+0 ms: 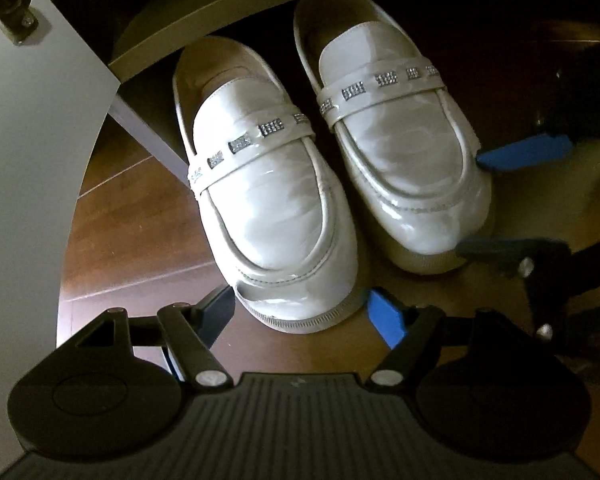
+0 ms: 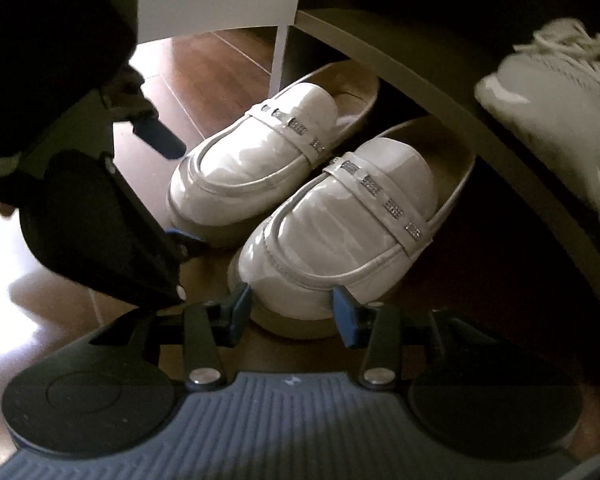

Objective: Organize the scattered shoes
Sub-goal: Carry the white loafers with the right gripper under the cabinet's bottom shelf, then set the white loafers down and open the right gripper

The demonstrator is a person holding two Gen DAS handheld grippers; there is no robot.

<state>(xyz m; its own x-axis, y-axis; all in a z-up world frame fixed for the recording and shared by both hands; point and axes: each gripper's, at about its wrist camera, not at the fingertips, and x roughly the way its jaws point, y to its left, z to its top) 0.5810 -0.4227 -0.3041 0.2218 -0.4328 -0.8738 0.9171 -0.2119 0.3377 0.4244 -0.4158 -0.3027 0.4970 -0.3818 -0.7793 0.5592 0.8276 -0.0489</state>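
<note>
Two glossy white loafers with rhinestone straps stand side by side on the wooden floor, heels under a shelf. My left gripper (image 1: 302, 306) is open and straddles the toe of the left loafer (image 1: 284, 204); its far finger (image 2: 160, 142) stands clear of the shoe's side. My right gripper (image 2: 292, 304) has its blue pads (image 2: 346, 314) against both sides of the right loafer's (image 2: 340, 232) toe, shut on it. From the left wrist view, that gripper's fingers (image 1: 520, 154) touch the right loafer (image 1: 408, 160) at its toe and outer side.
A low cabinet shelf edge (image 1: 204, 28) runs over the loafers' heels. A white cabinet door (image 1: 32, 128) with a metal hinge (image 1: 18, 4) stands at the left. A white lace-up sneaker (image 2: 560, 96) sits on the shelf (image 2: 440, 80) at the right. Wooden floor (image 1: 132, 216) shows around the shoes.
</note>
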